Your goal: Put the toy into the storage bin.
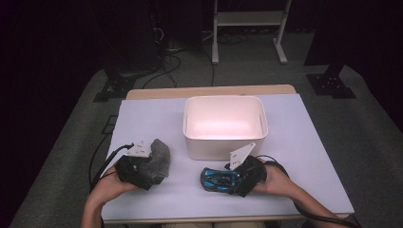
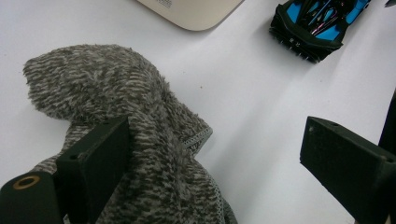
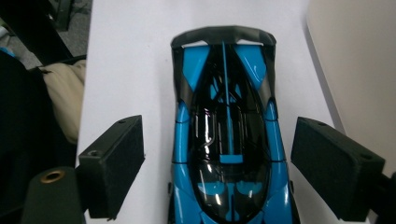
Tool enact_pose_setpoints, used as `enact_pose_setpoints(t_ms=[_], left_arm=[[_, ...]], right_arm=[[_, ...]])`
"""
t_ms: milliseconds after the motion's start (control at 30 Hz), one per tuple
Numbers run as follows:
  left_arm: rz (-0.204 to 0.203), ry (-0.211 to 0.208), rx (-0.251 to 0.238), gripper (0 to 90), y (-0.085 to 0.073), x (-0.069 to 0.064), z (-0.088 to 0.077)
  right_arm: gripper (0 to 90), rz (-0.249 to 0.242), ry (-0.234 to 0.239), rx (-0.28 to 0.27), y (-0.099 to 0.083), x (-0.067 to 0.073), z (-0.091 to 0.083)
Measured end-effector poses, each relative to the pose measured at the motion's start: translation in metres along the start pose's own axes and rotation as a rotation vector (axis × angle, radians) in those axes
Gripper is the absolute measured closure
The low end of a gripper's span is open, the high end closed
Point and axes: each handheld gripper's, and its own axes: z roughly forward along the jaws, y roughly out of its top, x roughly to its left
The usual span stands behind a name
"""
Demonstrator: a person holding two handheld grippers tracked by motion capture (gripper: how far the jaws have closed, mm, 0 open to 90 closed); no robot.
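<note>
- Looks like a put-stuff-in-the-bin job that's barely begun: the white bin (image 1: 225, 126) is empty, both items still on the tabletop (image 1: 304, 156).
- Left gripper (image 2: 215, 158): jaws spread, one resting against the fuzzy grey cloth (image 2: 116, 107).
- Right gripper (image 3: 217, 163): jaws spread around the blue toy car (image 3: 226, 140), not yet pinching.
- Count: one bin, one cloth, one car.

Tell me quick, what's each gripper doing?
Left gripper: open, one jaw against the fuzzy cloth, not gripping it.
Right gripper: open, jaws either side of the toy car, not clamped.

White bin (image 1: 225, 151) just beyond toy car (image 1: 219, 180); bare table (image 1: 304, 156) rightward.
</note>
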Motion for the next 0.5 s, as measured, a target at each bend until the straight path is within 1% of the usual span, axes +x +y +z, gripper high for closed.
enact_pose_setpoints(t_ms=[200, 233, 433, 500], left_arm=[[0.002, 0.0, 0.0, 8.2, 0.0, 0.0, 0.0], [0.003, -0.001, 0.001, 8.2, 0.0, 0.0, 0.0], [0.006, -0.003, 0.002, 8.2, 0.0, 0.0, 0.001], [0.008, -0.002, 0.005, 8.2, 0.0, -0.001, 0.001]], right_arm=[[14.9, -0.001, -0.012, 0.004, -0.007, -0.005, 0.003], [14.9, 0.008, -0.011, 0.005, -0.008, -0.005, 0.003], [14.1, 0.018, -0.012, 0.006, -0.015, -0.007, 0.005], [14.1, 0.017, -0.023, 0.011, -0.017, -0.007, 0.007]])
